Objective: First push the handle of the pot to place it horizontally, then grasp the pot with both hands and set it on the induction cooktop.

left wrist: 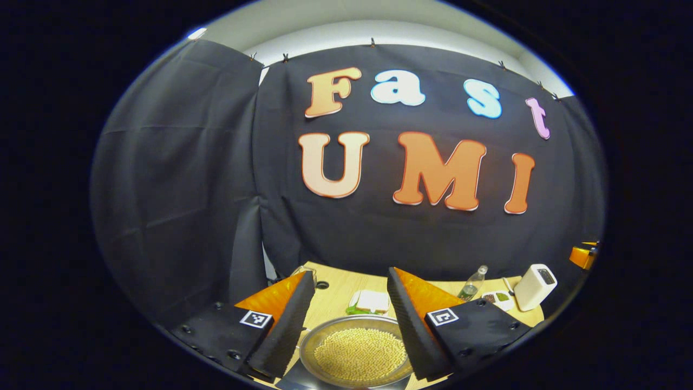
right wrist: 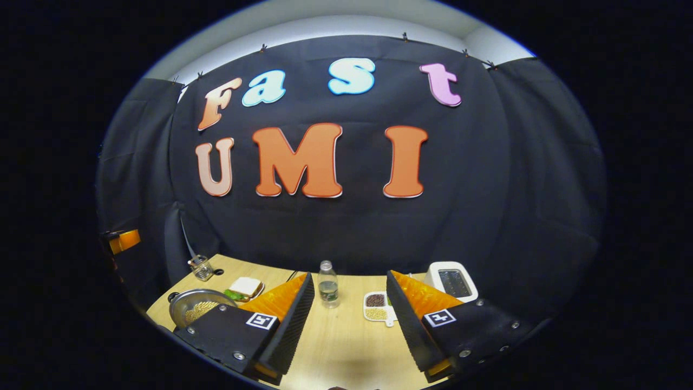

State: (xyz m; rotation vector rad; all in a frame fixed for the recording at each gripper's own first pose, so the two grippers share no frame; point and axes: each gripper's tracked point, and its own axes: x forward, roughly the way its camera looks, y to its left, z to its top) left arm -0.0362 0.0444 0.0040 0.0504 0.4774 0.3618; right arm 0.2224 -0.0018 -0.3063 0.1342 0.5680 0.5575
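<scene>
You're in a staged recording booth, not a real kitchen — black cloth wall (right wrist: 487,189) behind a wooden table (right wrist: 346,336) set with toaster (right wrist: 452,280), water bottle (right wrist: 327,284) and sandwich (right wrist: 244,287)

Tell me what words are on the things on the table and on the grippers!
Bottle: label too small to read.
Toaster: no words to see.
Square markers on the left gripper and right gripper: black-and-white patterns, not words.
So nothing here can be read.

Left gripper (left wrist: 346,325) raised, jaws spread wide with nothing between them, right gripper (right wrist: 349,322) likewise held apart, level, pointing forward
</scene>
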